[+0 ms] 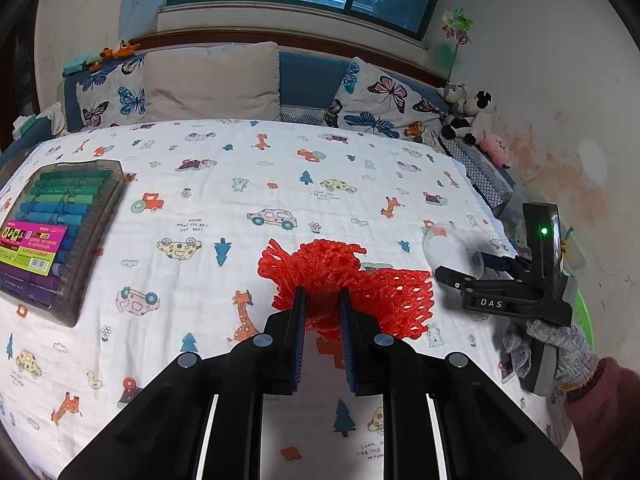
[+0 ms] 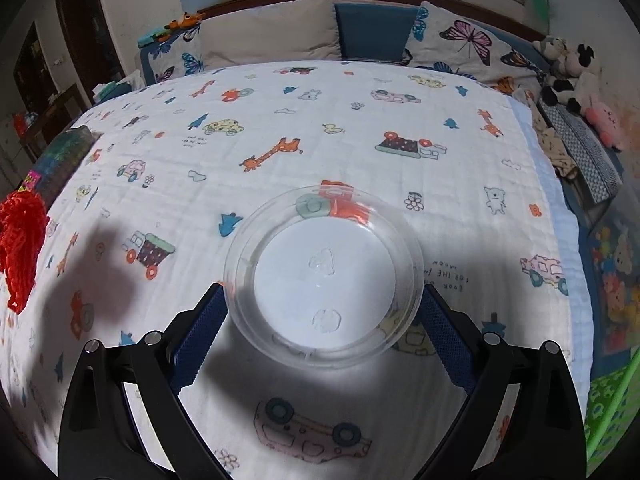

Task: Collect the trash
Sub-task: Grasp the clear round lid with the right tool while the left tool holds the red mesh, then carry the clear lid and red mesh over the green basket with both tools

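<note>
Pinching red foam net (image 1: 344, 284) in left gripper (image 1: 323, 300); right gripper (image 2: 322, 312) straddling clear lid (image 2: 324, 276).

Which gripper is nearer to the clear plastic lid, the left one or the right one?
Right. The right gripper has its open jaws on both sides of the clear plastic lid. The left gripper is apart, shut on the red foam net.
</note>
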The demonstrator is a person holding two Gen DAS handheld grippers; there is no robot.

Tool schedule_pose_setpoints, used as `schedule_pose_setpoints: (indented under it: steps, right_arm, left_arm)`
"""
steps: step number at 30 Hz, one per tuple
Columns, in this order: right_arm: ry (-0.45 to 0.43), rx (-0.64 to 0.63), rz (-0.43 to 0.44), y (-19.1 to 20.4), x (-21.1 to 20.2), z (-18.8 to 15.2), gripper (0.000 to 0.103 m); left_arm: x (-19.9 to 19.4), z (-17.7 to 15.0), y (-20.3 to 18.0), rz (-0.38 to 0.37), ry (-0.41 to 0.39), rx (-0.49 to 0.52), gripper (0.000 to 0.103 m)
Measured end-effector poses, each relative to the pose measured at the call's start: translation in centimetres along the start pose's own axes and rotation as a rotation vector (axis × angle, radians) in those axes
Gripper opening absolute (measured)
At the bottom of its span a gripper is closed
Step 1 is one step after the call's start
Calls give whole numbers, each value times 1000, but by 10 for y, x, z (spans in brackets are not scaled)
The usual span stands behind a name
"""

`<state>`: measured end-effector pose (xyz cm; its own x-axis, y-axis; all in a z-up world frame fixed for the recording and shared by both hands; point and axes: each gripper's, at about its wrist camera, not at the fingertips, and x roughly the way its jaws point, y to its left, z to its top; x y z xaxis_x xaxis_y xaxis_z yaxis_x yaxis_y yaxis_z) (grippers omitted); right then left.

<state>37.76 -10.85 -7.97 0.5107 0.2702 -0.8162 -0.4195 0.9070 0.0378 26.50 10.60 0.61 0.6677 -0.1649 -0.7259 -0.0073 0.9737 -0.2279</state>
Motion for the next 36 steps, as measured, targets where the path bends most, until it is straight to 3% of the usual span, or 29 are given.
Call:
schedule_pose_setpoints:
  steps: [8, 17, 28, 36]
  right_arm:
    - [-15, 25, 5, 0, -5, 0, 91]
    - [-50, 15, 3, 1, -44, -14, 91]
    - [-77, 47, -31, -18, -100, -51, 91]
    - [-99, 128, -72, -52, -143, -88, 91]
  left_arm:
    - [2, -3, -1, -5, 10, 1, 16]
    - [-4, -6, -19, -29, -1, 27, 16]
    - [-16, -13, -60, -74, -8, 83, 16]
    - [-18, -21, -101, -121, -1, 135, 16]
